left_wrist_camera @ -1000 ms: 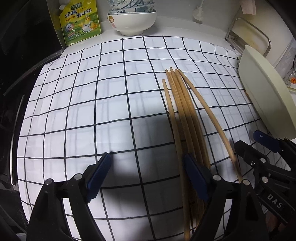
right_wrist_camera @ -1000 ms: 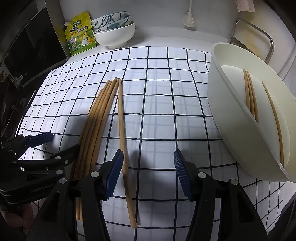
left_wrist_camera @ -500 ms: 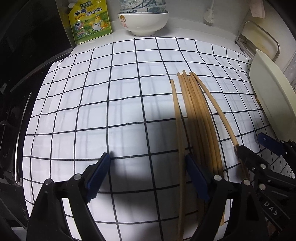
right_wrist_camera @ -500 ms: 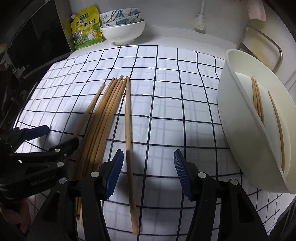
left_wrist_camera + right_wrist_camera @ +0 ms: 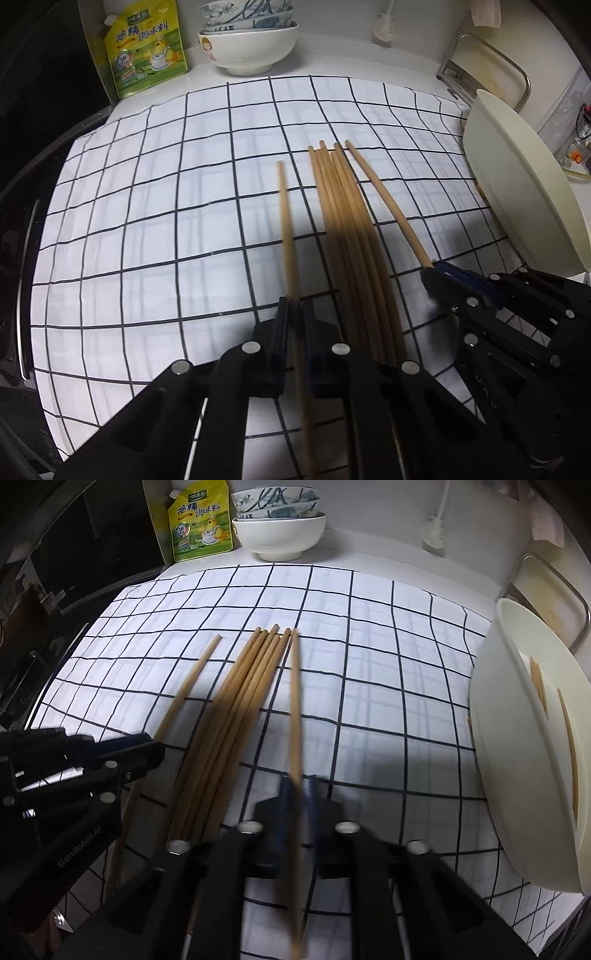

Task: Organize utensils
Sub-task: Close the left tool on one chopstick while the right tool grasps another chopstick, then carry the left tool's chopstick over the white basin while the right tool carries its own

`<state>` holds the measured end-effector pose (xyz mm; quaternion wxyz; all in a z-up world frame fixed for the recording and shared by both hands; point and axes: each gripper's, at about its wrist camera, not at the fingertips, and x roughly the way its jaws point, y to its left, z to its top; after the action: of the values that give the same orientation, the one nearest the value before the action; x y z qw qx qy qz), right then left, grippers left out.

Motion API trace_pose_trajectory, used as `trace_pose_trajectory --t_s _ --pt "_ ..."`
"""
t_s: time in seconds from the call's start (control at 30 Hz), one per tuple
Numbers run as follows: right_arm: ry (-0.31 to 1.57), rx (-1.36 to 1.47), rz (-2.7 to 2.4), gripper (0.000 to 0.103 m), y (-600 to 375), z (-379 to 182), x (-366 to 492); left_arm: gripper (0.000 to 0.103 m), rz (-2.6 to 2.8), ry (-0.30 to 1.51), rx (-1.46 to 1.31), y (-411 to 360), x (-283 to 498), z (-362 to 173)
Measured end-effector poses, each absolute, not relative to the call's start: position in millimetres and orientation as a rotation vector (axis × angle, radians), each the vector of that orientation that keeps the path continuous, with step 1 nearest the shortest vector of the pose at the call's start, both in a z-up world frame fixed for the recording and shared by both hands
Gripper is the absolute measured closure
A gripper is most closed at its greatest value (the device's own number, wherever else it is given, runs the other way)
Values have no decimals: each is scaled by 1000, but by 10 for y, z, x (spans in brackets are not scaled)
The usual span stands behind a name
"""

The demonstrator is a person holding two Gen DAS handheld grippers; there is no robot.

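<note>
The left gripper (image 5: pixel 295 314) has just been closing and its jaws now pinch a single chopstick (image 5: pixel 286 229) that lies apart on the left of the bundle of chopsticks (image 5: pixel 343 221). That chopstick runs from between the jaws out toward the far side of the checked cloth (image 5: pixel 166 192), and looks slightly blurred. The bundle lies on the cloth just right of it, its far tips close together, its near ends passing under the left gripper's right finger.

The right gripper (image 5: pixel 297 790) has also just been closing, and its jaws are clamped on the lone chopstick at the right edge of the bundle (image 5: pixel 294 701); this one too points away toward the far side and is a little blurred. In the right wrist view the left gripper shows at the left (image 5: pixel 147 749) with its chopstick (image 5: pixel 192 686) angling out beyond it, and the bundle (image 5: pixel 240 709) lies between the two held sticks. In the left wrist view the right gripper (image 5: pixel 439 275) shows at the right, its tip meeting the near end of the rightmost stick (image 5: pixel 388 206).

A white tub (image 5: pixel 491 738) stands at the right edge of the cloth, tilted, with a few chopsticks (image 5: pixel 537 683) already inside it. At the far edge of the desk (image 5: pixel 332 62) sit a stack of bowls (image 5: pixel 249 40) and a yellow-green pouch (image 5: pixel 146 48), with a metal rack (image 5: pixel 487 62) at the far right
</note>
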<state>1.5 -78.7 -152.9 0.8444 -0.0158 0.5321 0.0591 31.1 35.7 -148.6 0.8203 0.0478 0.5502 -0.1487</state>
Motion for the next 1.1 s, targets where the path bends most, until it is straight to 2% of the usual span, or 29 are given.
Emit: trace_pose_trajectory --t_s 0.23,0.6,0.8,1.1 --pt "1111 72 123 97 -908 -1397 8 96 -330 1183 72 451 319 -1389" --pt "1024 174 185 97 -1074 -828 -86 96 -335 1126 94 372 309 -896" --pt "954 192 167 97 -1455 -529 -158 95 -382 1074 87 -20 335 -562" --pt "888 265 18 97 -2626 -292 -303 97 -541 1024 83 -1035 454 -179"
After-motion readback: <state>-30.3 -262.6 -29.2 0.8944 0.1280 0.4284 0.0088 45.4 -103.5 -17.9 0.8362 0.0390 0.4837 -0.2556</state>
